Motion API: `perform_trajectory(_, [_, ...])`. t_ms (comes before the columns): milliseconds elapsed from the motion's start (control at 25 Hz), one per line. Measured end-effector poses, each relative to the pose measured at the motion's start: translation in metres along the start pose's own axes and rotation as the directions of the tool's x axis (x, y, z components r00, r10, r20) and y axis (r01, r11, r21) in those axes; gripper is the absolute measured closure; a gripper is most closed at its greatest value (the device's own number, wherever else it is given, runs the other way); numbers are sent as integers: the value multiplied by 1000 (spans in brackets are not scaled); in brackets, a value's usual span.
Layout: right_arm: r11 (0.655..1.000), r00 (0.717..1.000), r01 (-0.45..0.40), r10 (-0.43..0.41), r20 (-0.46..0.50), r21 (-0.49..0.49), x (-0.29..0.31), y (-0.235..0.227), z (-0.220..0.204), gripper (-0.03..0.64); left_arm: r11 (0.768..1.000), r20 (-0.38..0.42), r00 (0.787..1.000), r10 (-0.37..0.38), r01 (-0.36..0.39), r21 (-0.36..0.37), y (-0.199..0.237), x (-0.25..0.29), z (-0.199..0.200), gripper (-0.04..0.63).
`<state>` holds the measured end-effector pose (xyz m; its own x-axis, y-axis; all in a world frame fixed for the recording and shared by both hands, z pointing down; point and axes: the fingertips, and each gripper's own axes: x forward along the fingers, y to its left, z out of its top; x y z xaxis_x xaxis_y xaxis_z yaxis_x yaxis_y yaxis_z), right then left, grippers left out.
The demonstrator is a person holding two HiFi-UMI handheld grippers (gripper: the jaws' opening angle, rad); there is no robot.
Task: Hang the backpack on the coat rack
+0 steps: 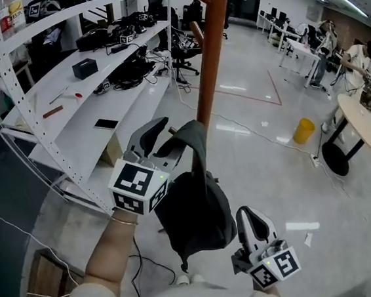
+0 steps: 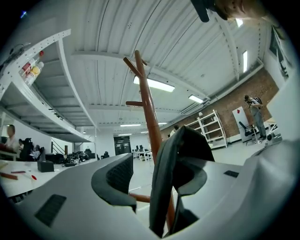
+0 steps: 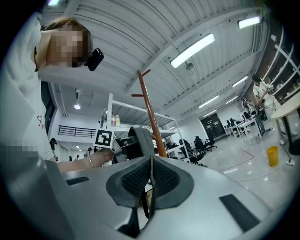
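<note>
The dark grey backpack (image 1: pixel 195 209) hangs by its top strap (image 2: pixel 161 187) beside the brown coat rack pole (image 1: pixel 211 49). My left gripper (image 1: pixel 168 140) is open. The strap stands between its jaws, leaning on the right one and apart from the left pad (image 2: pixel 117 176). The rack (image 2: pixel 149 108) rises just behind, with its pegs high above. My right gripper (image 1: pixel 251 220) is low at the bag's right side, shut on a thin dark backpack strap (image 3: pixel 150 187). In the right gripper view the left gripper (image 3: pixel 124 145) shows with the bag's top (image 3: pixel 140 138) in front of the pole (image 3: pixel 150 112).
White shelving (image 1: pixel 100 87) with tools and cables runs along the left. A yellow bin (image 1: pixel 303 129) and a round table (image 1: pixel 364 122) stand to the right, with people (image 1: pixel 323 51) at desks farther back. A cardboard box (image 1: pixel 45 291) and floor cables lie at lower left.
</note>
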<state>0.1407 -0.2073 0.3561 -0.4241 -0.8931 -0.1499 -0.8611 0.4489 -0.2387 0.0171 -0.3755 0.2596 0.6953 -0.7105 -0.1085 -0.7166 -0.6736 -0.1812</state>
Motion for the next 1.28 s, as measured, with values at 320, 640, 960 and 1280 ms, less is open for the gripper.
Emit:
perform_trajectory(320, [1000,1000,-10,10,-10,9,1,10,-7,595,994,19,999,44,-42,-103,0,-32,-16,382])
perform_trajectory(640, [994,1000,5,-3,18,-106,-3,25,4,595,982,115,990,80,-58,-182,-26,-86,-2,383])
perform_trajectory(960, [985,998,-38,44,36,-168,-11,69,5,595,988,148,986,76,-54,-148,-64,-136,9,413])
perform_trajectory(1280, [970,997,-70,76,19,-234,-53,104,8,595,977,87,991,103,-84,-198,-110,-187,-7,457])
